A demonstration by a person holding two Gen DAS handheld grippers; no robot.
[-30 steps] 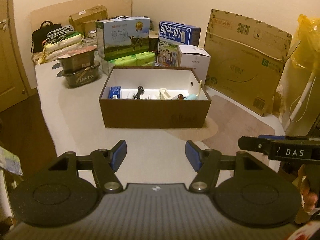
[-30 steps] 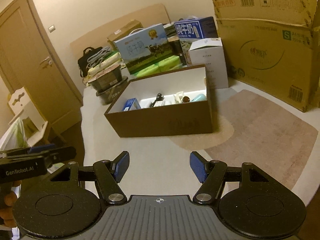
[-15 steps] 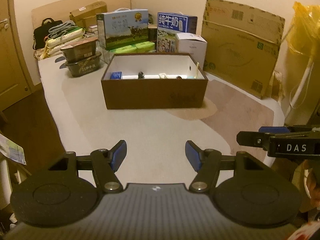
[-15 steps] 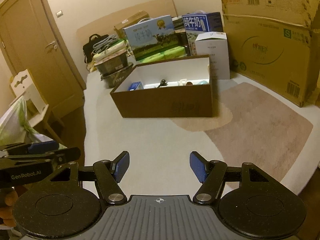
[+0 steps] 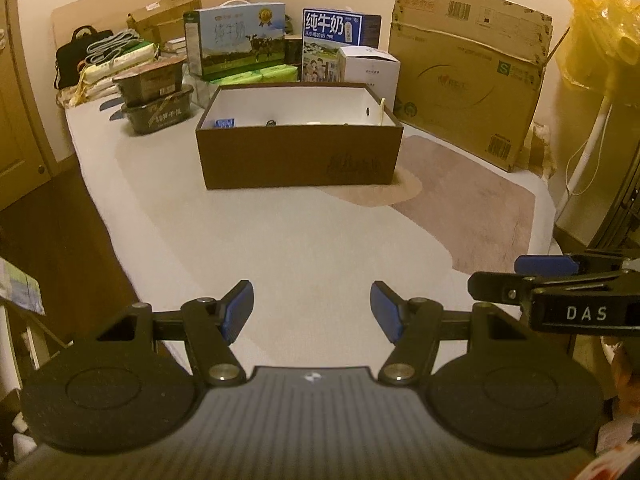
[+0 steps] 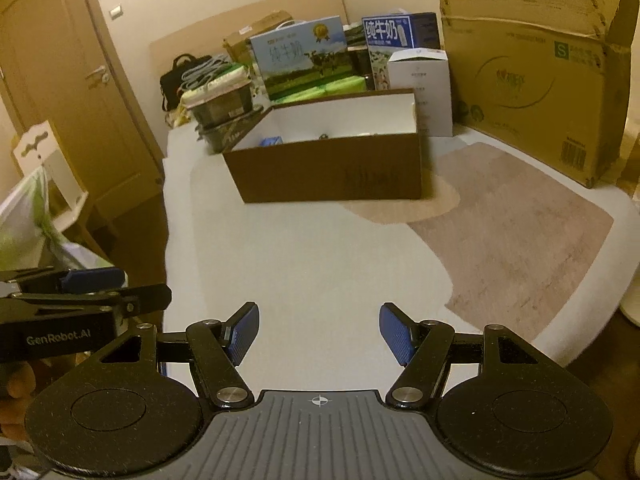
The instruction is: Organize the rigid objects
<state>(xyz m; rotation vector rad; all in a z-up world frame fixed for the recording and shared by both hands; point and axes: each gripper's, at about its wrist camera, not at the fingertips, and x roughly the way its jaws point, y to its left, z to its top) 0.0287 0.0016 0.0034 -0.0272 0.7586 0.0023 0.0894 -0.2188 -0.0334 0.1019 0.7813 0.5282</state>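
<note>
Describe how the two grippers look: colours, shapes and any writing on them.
Both are black, with two round discs, jointed bars and a ribbed grey body. The left gripper and the right gripper have blue textured pads. White lettering on their sides reads "GenRobot.AI" and "DAS".

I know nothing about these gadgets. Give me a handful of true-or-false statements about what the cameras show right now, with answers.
1. The brown box is open at the top. True.
2. The left gripper holds a small object. False: its open jaws have nothing between them.
3. A white box stands behind the brown box. True.
4. The right gripper is clamped shut. False: it is open and empty.
5. The large cardboard carton lies flat on the mat. False: it stands upright by the wall.
</note>
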